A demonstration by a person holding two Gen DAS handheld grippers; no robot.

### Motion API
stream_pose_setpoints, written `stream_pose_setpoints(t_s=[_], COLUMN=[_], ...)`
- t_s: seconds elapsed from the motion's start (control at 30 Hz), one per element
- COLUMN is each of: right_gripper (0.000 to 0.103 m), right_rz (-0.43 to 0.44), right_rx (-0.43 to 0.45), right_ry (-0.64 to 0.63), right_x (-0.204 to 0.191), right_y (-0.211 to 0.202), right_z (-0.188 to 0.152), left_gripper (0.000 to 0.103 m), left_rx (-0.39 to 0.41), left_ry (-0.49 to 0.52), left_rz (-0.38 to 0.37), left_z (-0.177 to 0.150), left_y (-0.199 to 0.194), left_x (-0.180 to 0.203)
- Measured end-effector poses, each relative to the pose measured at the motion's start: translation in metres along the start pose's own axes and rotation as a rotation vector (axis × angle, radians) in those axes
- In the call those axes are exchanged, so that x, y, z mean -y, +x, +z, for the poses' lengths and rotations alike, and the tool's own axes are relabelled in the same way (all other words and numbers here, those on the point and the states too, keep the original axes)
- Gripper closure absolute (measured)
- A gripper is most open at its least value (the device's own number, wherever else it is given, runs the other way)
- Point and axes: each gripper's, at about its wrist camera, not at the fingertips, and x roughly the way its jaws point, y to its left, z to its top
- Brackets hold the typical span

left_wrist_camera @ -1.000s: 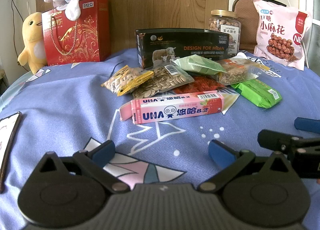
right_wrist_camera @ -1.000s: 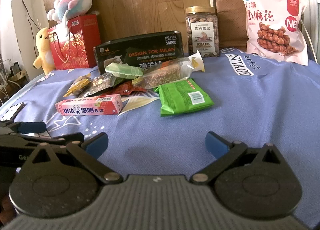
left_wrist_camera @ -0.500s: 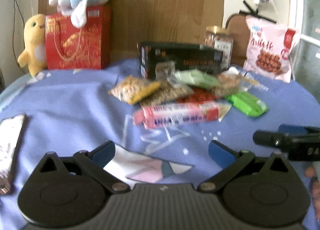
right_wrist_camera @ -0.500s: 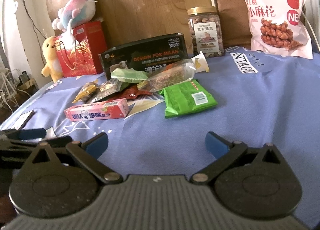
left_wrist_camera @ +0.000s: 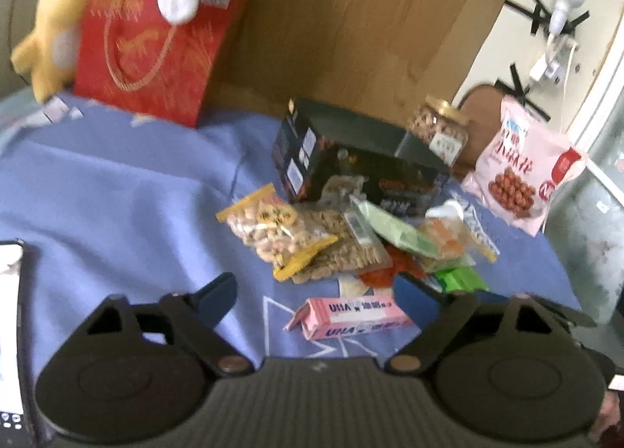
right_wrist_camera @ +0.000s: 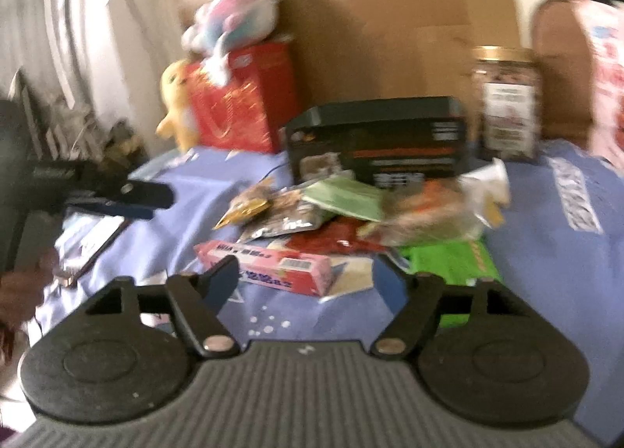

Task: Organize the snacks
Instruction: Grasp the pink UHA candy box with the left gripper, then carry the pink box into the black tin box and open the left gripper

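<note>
At lower centre of both wrist views, left gripper (left_wrist_camera: 312, 292) and right gripper (right_wrist_camera: 308, 272), jaws just narrowing yet empty, bracket the pink candy box (left_wrist_camera: 351, 316) before the snack pile (left_wrist_camera: 335, 237), presumably first pick.

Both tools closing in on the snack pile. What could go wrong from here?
1. The pink candy box sits between both the left tool and right tool; they may collide.
2. The packets overlap, so pulling one may drag others.
3. The phone lies beside the left tool and might get knocked.
</note>
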Motion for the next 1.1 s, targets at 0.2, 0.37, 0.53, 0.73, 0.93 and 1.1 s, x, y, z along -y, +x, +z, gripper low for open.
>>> stream_pose_setpoints(t_s=[0.2,0.37,0.53,0.73,0.93,1.1], right_gripper=[0.032,0.049,0.057,0.057,0.057,0.056], right_rz=[0.055,0.081,0.065,0.063,-0.040,-0.093], right_rx=[-0.111,-0.151,-0.123,0.045,0.110,0.040], right_ry=[-0.068,-0.095,-0.090,-0.096,-0.055,0.024], right_x=[0.006,0.010,0.006,0.015,0.054,0.090], right_y=[0.034,0.051,0.038,0.011,0.045,0.086], right_z=[0.008,0.003,0.009,0.063,0.122,0.139], left_gripper=[0.025,0.048,0.048,0.049,0.049,0.047], left_rx=[-0.120,-0.149,-0.177,-0.094,0.013,-0.026], left_ry=[0.014,0.045,0.077,0.098,0.130,0.097], left_rz=[-0.019,-0.014,0.021,-0.055,-0.028,-0.011], left_z=[-0.005,-0.015,-0.013,0.038,0.124,0.146], left_y=[0.030,0.049,0.040,0.019,0.065,0.121], left_x=[0.003,0.015,0.036,0.053,0.067,0.065])
